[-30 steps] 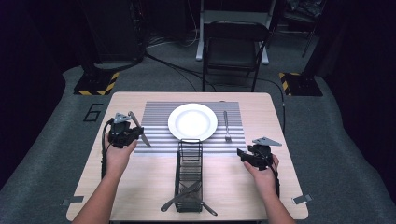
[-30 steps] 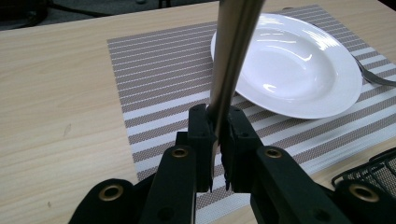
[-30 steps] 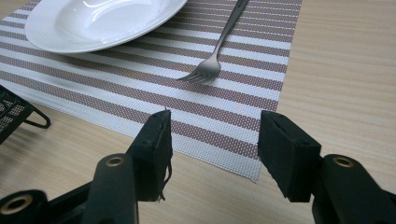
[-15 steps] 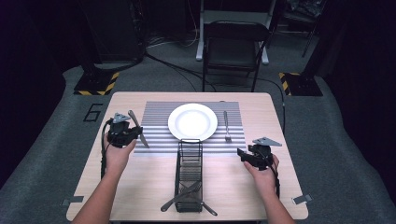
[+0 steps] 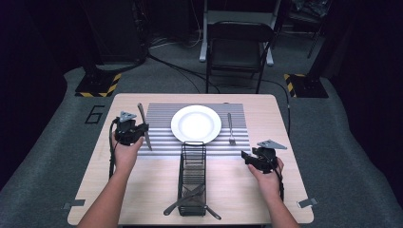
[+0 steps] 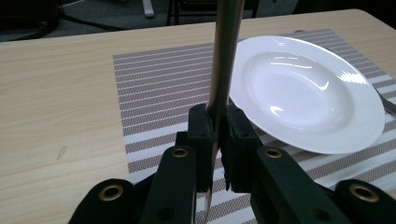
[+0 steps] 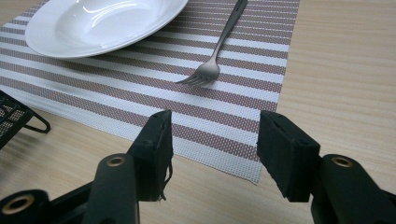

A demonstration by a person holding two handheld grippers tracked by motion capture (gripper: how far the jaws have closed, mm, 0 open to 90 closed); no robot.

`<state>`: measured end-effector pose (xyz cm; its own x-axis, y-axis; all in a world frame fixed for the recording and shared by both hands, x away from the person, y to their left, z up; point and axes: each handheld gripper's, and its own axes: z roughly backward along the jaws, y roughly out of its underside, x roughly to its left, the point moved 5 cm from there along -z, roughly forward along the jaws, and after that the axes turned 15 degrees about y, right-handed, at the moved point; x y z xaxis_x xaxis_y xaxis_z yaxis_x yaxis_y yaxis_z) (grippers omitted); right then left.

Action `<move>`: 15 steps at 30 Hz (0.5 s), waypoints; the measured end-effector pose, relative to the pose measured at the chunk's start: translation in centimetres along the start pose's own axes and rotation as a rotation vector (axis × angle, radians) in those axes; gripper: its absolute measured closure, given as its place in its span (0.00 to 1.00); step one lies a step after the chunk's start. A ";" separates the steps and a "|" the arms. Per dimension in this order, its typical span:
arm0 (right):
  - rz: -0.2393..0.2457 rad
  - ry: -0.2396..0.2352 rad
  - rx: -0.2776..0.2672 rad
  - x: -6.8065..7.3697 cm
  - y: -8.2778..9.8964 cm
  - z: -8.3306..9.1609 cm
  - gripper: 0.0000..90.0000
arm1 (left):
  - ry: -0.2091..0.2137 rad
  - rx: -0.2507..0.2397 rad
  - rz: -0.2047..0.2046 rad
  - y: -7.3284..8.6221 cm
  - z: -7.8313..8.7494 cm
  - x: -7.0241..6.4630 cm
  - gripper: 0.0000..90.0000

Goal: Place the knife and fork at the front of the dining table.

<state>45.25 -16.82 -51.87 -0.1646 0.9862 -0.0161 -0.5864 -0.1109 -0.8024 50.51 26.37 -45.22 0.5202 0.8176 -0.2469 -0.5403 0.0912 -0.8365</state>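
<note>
Looks like a place setting in progress, judged from layout alone. White plate (image 5: 196,123) centred on striped placemat (image 5: 161,142), fork (image 5: 230,128) already flat on the mat just right of the plate, tines toward the person. Black wire caddy (image 5: 192,178) sits between the hands, near edge of the wooden table (image 5: 95,190), with what looks like more cutlery (image 5: 183,202) poking out its near end; exact pieces hard to tell.

Left gripper (image 6: 215,135) at the mat's left edge, pinching a table knife (image 5: 144,126) partway along its length. Knife above the mat, left of the plate, apart from it; long axis roughly parallel to the fork. Held that way probably to mirror the fork on the opposite side. Pads (image 6: 201,133) pressed tight on both flat faces of the metal, no gap visible. Whether the knife touches the mat: cannot tell.

Right gripper (image 7: 212,140) low over bare table just off the mat's near right corner, jaws spread wide, nothing between them. Pads (image 7: 156,140) touching nothing. Likely parked clear of the mat.
</note>
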 end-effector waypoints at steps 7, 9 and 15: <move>-0.012 -0.004 -0.002 -0.2 0.0 0.0 0.50 | -0.009 -0.022 0.014 -0.3 -1.3 0.5 0.92; -0.015 -0.003 -0.001 -0.2 0.0 0.0 0.50 | -0.011 -0.017 0.016 -0.5 -1.8 0.5 0.92; -0.014 0.002 0.003 -0.3 0.1 -0.1 0.50 | -0.030 0.002 0.010 -0.5 -3.5 0.6 0.92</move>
<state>45.33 -17.16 -52.03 -0.1550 0.9879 -0.0064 -0.5906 -0.0979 -0.8010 53.42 24.83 -46.67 0.4951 0.8349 -0.2403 -0.5463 0.0841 -0.8334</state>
